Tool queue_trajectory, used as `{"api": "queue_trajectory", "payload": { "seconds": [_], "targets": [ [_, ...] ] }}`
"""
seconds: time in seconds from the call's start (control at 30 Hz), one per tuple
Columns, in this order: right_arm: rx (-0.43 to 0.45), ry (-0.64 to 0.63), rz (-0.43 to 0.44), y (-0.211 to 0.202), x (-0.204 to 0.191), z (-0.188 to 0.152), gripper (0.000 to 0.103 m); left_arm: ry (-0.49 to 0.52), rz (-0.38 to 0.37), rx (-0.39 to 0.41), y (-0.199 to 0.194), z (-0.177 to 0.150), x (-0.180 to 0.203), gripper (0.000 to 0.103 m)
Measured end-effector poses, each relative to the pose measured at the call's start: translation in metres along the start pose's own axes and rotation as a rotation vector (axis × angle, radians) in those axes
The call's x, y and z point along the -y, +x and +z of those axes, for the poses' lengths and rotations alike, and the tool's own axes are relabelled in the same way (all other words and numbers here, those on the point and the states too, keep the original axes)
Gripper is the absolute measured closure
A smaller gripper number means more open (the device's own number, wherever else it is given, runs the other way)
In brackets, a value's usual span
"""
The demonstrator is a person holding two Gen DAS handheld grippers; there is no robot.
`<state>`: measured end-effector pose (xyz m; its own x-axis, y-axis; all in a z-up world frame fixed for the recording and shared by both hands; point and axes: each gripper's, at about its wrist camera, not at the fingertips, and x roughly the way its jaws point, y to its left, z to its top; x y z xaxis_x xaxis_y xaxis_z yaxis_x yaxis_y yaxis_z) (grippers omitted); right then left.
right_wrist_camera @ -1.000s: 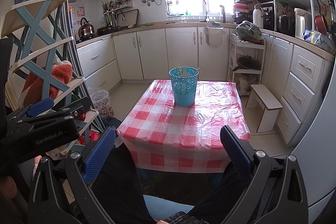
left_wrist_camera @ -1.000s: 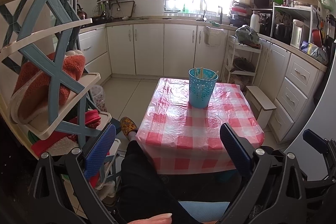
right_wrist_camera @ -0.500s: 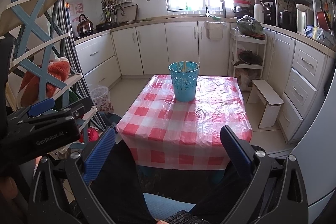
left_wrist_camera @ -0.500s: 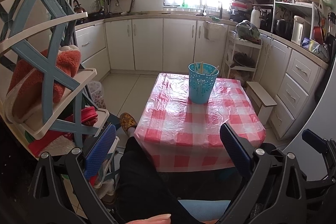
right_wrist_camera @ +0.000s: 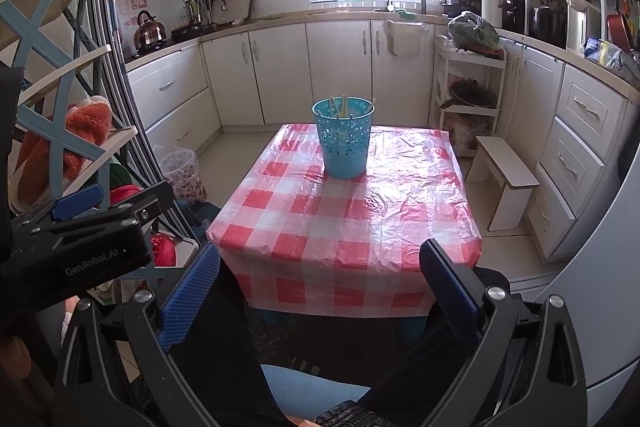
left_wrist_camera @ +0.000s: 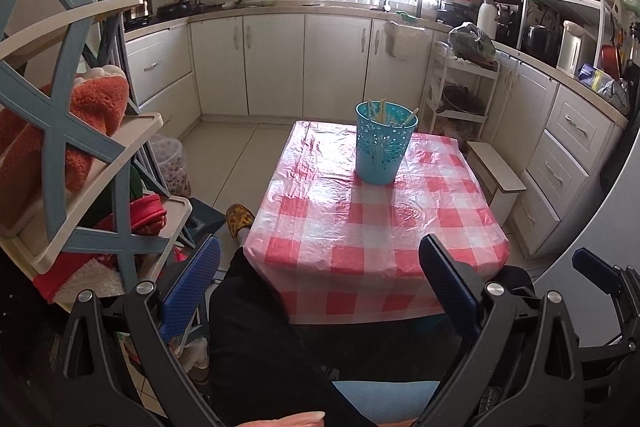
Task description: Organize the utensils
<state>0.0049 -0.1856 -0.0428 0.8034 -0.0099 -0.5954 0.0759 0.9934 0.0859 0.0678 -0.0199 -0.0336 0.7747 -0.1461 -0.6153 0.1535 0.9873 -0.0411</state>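
Compared with a second ago, both views sit slightly higher and the teal perforated plastic cup (left_wrist_camera: 385,147) looks nearer. Left tongs (left_wrist_camera: 319,281) gape empty; the cup, holding thin wooden sticks (right_wrist_camera: 343,105), stands at the far end of the glossy red-checked desk (right_wrist_camera: 352,211); right tongs (right_wrist_camera: 320,281) gape empty.
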Motion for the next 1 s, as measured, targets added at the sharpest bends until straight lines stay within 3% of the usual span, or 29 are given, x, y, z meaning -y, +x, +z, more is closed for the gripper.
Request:
{"api": "queue_trajectory", "payload": {
  "seconds": [0.4,0.5,0.6,1.0],
  "targets": [
    [-0.062,0.008,0.005,0.045,0.013,0.016,0.007,-0.005,0.003,-0.052,0.050,0.020,0.007,0.008],
    [-0.055,0.017,-0.001,0.054,0.019,0.020,0.007,-0.010,-0.040,-0.018,0.059,0.025,0.011,0.007],
    [-0.037,0.034,-0.022,0.061,0.028,0.024,0.007,0.021,-0.016,0.009,0.065,0.030,0.021,0.007],
    [-0.078,0.092,-0.057,0.107,0.061,0.036,0.007,0.045,0.036,-0.107,0.123,0.045,0.040,0.008]
  ]
}}
